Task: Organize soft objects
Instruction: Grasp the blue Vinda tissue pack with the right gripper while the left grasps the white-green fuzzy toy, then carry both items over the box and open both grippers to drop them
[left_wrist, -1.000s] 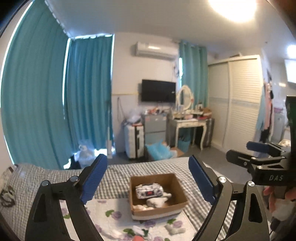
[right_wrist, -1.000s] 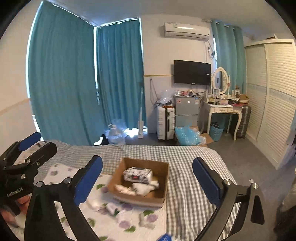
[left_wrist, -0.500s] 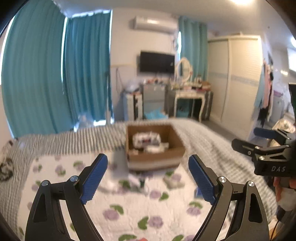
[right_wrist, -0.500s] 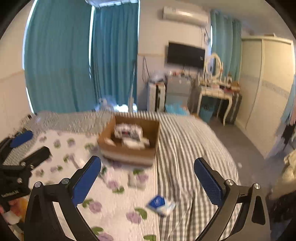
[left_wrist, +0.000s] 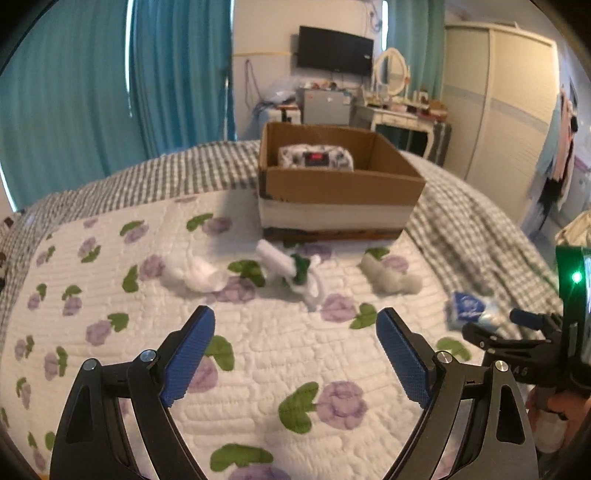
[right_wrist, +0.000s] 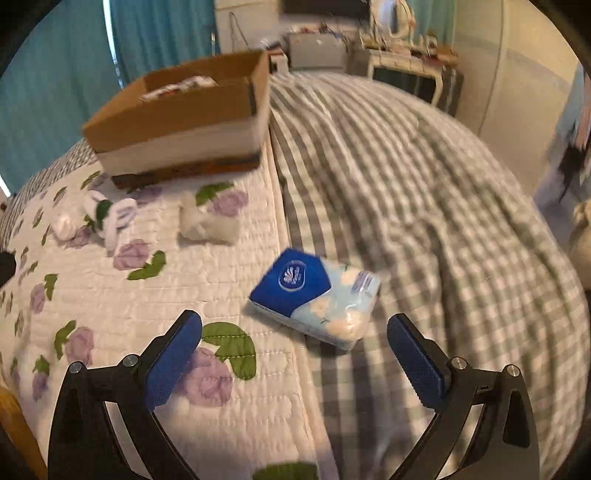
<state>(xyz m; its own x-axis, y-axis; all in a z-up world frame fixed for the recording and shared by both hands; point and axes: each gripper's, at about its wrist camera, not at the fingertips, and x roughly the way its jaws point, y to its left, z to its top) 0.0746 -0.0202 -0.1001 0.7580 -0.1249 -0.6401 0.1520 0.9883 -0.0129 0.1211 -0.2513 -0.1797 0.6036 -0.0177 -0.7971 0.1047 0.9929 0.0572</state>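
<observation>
A cardboard box (left_wrist: 340, 184) stands on the bed with a patterned soft pack (left_wrist: 316, 157) inside; it also shows in the right wrist view (right_wrist: 177, 122). On the floral quilt lie a white sock (left_wrist: 195, 273), a white-and-green sock bundle (left_wrist: 295, 271) and a grey-white rolled sock (left_wrist: 389, 277). A blue tissue pack (right_wrist: 317, 295) lies at the quilt's edge, just ahead of my open, empty right gripper (right_wrist: 293, 354). My left gripper (left_wrist: 295, 350) is open and empty, short of the sock bundle. The right gripper shows at the right of the left wrist view (left_wrist: 517, 332).
The floral quilt (left_wrist: 258, 369) covers the near part of the bed; a grey checked blanket (right_wrist: 424, 203) covers the rest. Teal curtains, a dressing table (left_wrist: 402, 114) and a wardrobe (left_wrist: 498, 103) stand beyond the bed.
Both grippers have tilted down and moved closer to the bed. The socks and tissue pack now lie just ahead. Both stay open.
</observation>
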